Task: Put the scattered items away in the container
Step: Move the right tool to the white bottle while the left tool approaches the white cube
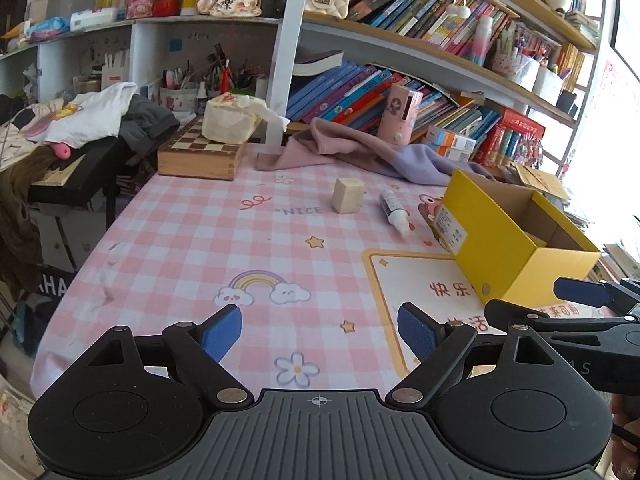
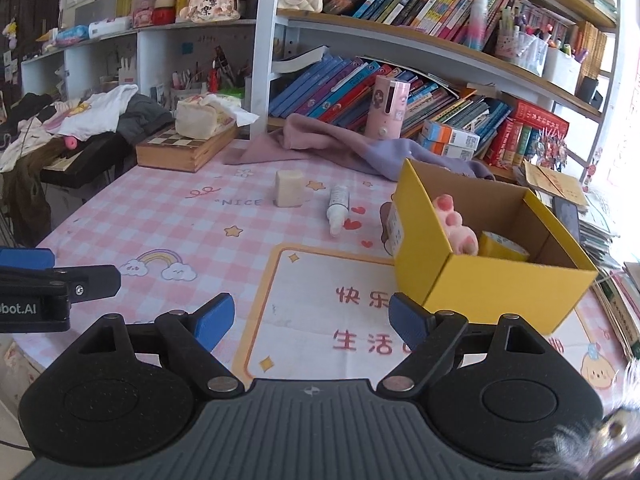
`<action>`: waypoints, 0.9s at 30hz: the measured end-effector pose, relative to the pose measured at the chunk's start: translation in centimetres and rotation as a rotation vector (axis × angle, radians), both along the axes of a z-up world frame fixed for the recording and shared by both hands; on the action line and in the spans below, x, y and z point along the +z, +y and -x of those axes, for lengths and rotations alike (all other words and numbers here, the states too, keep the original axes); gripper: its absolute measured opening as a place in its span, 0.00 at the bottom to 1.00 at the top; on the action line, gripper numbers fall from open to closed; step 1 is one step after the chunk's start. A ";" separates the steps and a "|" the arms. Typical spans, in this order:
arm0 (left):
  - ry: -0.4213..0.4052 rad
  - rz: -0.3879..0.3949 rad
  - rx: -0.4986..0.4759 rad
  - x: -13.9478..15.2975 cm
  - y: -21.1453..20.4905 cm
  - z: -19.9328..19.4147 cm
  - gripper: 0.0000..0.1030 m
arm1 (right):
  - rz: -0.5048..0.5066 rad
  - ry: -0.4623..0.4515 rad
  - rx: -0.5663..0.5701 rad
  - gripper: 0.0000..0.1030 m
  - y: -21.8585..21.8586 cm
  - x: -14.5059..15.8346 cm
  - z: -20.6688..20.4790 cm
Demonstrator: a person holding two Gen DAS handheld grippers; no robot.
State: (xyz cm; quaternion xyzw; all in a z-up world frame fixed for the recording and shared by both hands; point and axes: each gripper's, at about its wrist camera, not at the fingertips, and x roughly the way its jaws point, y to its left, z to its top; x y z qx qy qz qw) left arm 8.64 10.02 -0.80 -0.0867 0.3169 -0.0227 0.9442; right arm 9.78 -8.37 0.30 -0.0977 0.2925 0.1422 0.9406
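Both grippers are held wide open above the checked tablecloth; nothing is gripped or touched by the left gripper or the right gripper. A pale block and a small bottle are seen lying near each other, left of the yellow box, in which a pink paw toy and a tape roll are contained.

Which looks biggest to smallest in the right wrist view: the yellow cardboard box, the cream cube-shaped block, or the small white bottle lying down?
1. Yellow cardboard box, though it sits nearest the camera.
2 and 3. Cream cube-shaped block and small white bottle: too alike to rank.
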 end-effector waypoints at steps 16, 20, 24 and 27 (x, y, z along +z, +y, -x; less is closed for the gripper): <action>0.026 -0.058 -0.055 -0.4 -1.4 -11.2 0.85 | -0.021 0.083 -0.009 0.75 0.2 -1.5 -12.1; 0.017 -0.070 -0.061 -0.5 -1.3 -14.4 0.85 | -0.018 0.119 -0.002 0.65 0.9 -2.6 -15.4; 0.032 -0.079 -0.082 -1.1 -1.4 -18.0 0.85 | -0.014 0.142 -0.004 0.61 1.7 -3.8 -18.5; 0.051 -0.081 -0.097 -1.9 -1.5 -20.6 0.84 | -0.016 0.159 -0.023 0.60 2.1 -4.6 -20.8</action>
